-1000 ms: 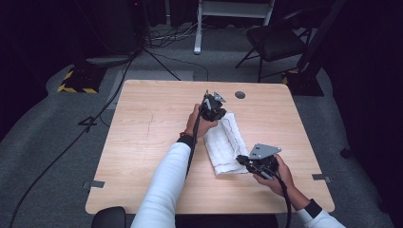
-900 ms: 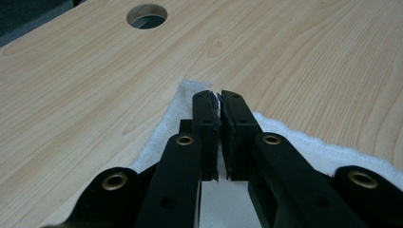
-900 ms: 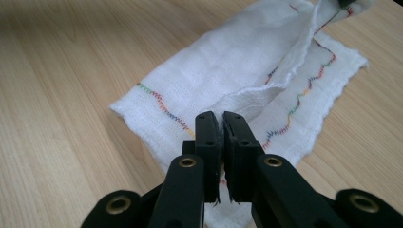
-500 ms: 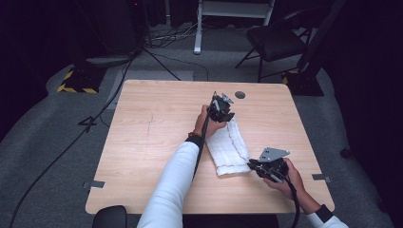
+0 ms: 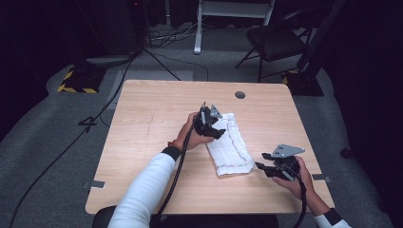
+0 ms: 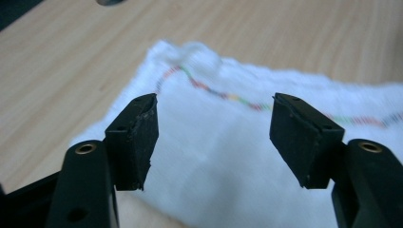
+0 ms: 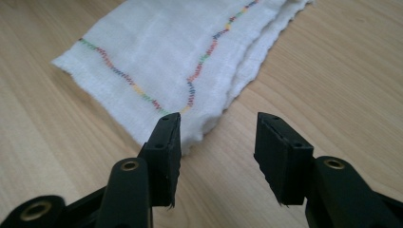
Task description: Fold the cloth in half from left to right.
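A folded white cloth [image 5: 231, 146] with a multicoloured stitched line lies on the wooden table [image 5: 152, 118], right of centre. My left gripper [image 5: 219, 132] hovers over the cloth's far left part. Its jaws have just been opening and now stand apart over the white cloth [image 6: 228, 185], with nothing pressed between them. My right gripper [image 5: 263, 168] sits just off the cloth's near right corner. Its jaws have also just been opening, with bare wood between them. The corner of the cloth [image 7: 161, 61] lies just beyond its left jaw.
A round grommet hole [image 5: 240, 95] sits near the table's far edge. Beyond the table are a dark chair [image 5: 275, 40], a white stand [image 5: 233, 12], floor cables [image 5: 109, 99] and a yellow-black striped block [image 5: 76, 83]. The left half of the tabletop is bare wood.
Both grippers went from shut at the cloth's edges to open, letting go of it. The left gripper drew back toward me. The right one shifted slightly right, off the near corner.
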`<state>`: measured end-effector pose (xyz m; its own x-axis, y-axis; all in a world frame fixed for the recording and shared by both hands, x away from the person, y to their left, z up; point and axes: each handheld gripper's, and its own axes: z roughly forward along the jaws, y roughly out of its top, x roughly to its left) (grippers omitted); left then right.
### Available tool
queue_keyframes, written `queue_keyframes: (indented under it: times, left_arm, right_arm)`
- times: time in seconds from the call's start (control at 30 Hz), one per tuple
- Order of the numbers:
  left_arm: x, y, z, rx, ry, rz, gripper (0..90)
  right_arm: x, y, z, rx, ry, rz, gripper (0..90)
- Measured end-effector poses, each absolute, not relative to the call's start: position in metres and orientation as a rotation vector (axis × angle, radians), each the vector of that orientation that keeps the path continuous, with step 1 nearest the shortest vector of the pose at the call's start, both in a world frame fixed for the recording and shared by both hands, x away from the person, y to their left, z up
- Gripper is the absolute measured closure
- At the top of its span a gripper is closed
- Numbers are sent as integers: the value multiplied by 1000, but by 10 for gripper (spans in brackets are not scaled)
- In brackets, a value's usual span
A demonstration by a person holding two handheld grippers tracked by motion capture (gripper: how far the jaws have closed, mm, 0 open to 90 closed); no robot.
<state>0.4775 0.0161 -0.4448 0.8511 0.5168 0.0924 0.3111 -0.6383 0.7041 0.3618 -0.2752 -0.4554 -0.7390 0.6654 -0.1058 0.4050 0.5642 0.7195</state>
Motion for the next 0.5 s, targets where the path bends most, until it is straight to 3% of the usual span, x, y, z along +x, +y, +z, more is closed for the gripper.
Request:
queue_keyframes:
  times: [0.1,0.27,0.5]
  left_arm:
    - [456,17,-447,2327,531,396,334]
    - [430,15,-455,2316,489,327,352]
    - [413,3,-469,2377,405,292,329]
  right_arm:
    - [368,-275,-456,889,2426,978,506]
    - [379,-272,-459,880,2425,963,500]
    - [393,-262,-464,849,2464,950,474]
